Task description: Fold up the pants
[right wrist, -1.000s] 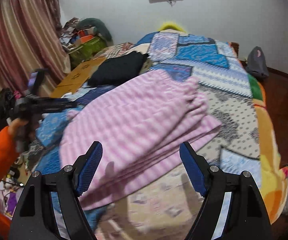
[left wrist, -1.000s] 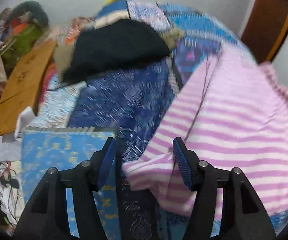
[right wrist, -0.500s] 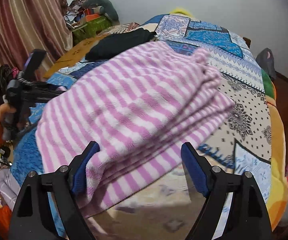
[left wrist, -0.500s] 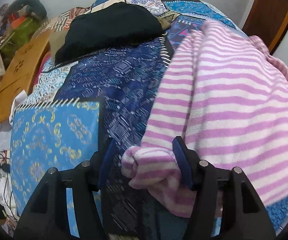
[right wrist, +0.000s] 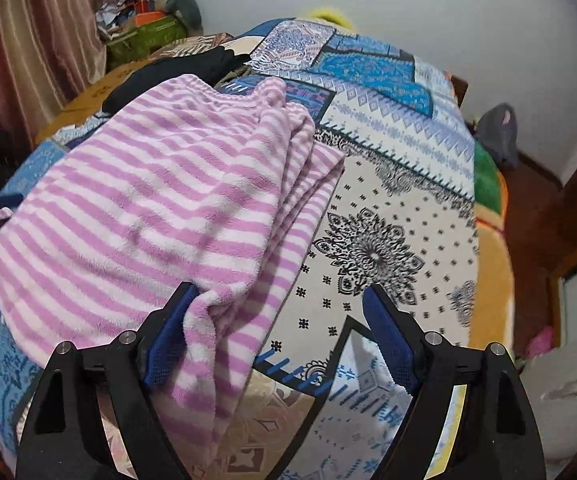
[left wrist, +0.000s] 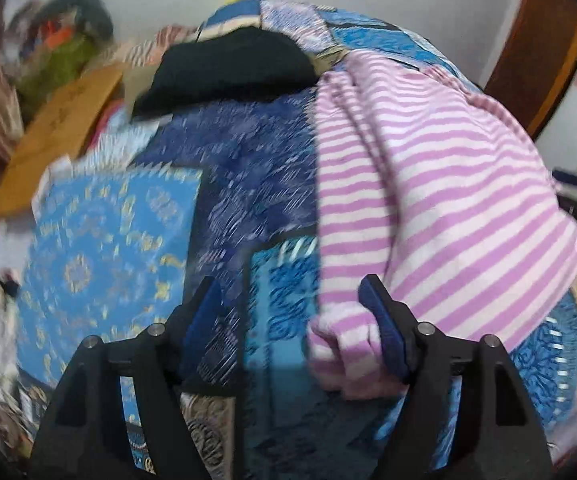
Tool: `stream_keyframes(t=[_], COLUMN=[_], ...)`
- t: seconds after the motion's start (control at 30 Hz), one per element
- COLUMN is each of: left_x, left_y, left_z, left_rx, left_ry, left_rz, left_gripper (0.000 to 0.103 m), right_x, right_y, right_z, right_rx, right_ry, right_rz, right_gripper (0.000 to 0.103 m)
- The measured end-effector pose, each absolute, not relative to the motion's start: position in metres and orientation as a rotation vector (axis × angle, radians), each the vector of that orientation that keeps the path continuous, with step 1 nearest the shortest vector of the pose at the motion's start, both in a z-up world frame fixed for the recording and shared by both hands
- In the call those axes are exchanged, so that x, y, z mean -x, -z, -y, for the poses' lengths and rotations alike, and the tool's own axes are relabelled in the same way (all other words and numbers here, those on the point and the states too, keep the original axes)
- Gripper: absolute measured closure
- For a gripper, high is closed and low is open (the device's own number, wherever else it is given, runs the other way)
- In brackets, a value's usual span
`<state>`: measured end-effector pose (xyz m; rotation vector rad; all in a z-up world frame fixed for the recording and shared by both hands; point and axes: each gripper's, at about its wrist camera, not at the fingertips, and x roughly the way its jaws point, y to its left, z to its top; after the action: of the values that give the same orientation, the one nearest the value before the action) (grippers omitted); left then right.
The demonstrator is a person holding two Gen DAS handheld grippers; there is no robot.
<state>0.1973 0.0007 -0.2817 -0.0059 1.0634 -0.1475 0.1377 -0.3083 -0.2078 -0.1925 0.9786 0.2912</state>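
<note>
Pink-and-white striped fleece pants (right wrist: 160,200) lie folded in a thick stack on a patchwork bedspread (right wrist: 388,208), toward its left half in the right wrist view, with the layered edges of the fold running along the right side of the stack. The right gripper (right wrist: 278,320) has its jaws wide apart over the near right corner of the pants: the left pad touches the fleece where a bunched fold hangs toward the near edge of the bed, while the right pad stands well clear of the cloth, above the bare white-and-black printed patch. Nothing is pinched there. In the left wrist view, which is blurred, the left gripper (left wrist: 288,312) is at the near left corner of the pants (left wrist: 428,200); its jaws are opening, and a rolled hem of the striped cloth sits just inside the right pad, seemingly touching it, with the left pad apart from it over the blue patterned bedspread (left wrist: 100,248). Farther off, a black garment (left wrist: 228,72) lies on the bed beyond the pants, near the wall.
</note>
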Motion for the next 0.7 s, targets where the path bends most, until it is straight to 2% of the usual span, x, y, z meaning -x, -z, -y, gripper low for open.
stream_keyframes(t=[0.1, 0.17, 0.27, 0.53, 0.7], left_x=[-0.199, -0.2, -0.204, -0.252, -0.301], left_y=[0.279, 0.278, 0.273, 0.222, 0.214], left_z=[-0.023, -0.03, -0.046, -0.004, 0.031], left_rx=[0.004, -0.072, -0.046, -0.074, -0.097], left_ry=[0.096, 0.035, 0.034, 0.132, 0.203], left_rz=[-1.09, -1.099, -1.118, -0.962, -0.922], left_gripper=[0.032, 0.038, 0.038, 0.038, 0.025], right_x=[-0.128, -0.123, -0.119, -0.148, -0.18], right_y=[0.205, 0.203, 0.198, 0.157, 0.154], right_z=[0.315, 0.322, 0.334, 0.329, 0.311], right_rx=[0.184, 0.204, 0.209, 0.105, 0.118], right_ry=[-0.255, -0.203, -0.155, -0.184, -0.235], right_rz=[-0.982, -0.991, -1.002, -0.907, -0.863], right_gripper=[0.023, 0.023, 0.024, 0.021, 0.021])
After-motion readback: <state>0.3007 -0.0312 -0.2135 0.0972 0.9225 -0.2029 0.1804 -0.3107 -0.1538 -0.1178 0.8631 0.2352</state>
